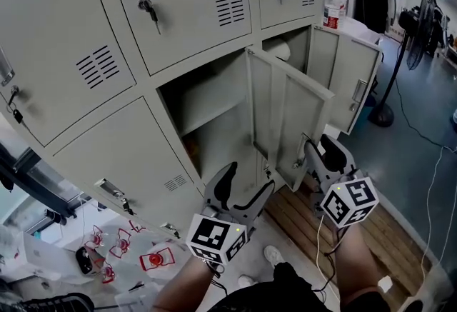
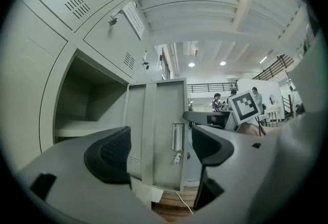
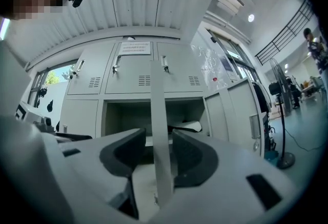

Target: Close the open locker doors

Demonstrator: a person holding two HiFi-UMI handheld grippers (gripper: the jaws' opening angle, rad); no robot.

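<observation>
Two grey locker doors stand open in the bottom row. The middle door point(image 1: 285, 114) swings out toward me, and the further door point(image 1: 353, 82) hangs open to its right. My right gripper point(image 1: 323, 153) straddles the free edge of the middle door. In the right gripper view, the door's edge point(image 3: 159, 115) runs up between the pads of the right gripper point(image 3: 158, 154), with a thin gap on the left side, so the gripper is open. My left gripper point(image 1: 246, 185) is open and empty below the middle compartment point(image 2: 87, 100), facing that door point(image 2: 159, 130) without touching it.
The upper lockers are shut, with keys point(image 1: 148, 11) in their locks. A bottle point(image 1: 334, 7) stands beyond the further door. A standing fan point(image 1: 421, 18) and floor cables are at the right. Wooden slats point(image 1: 300, 218) lie under the lockers. A white paper item point(image 3: 192, 126) lies in the right compartment.
</observation>
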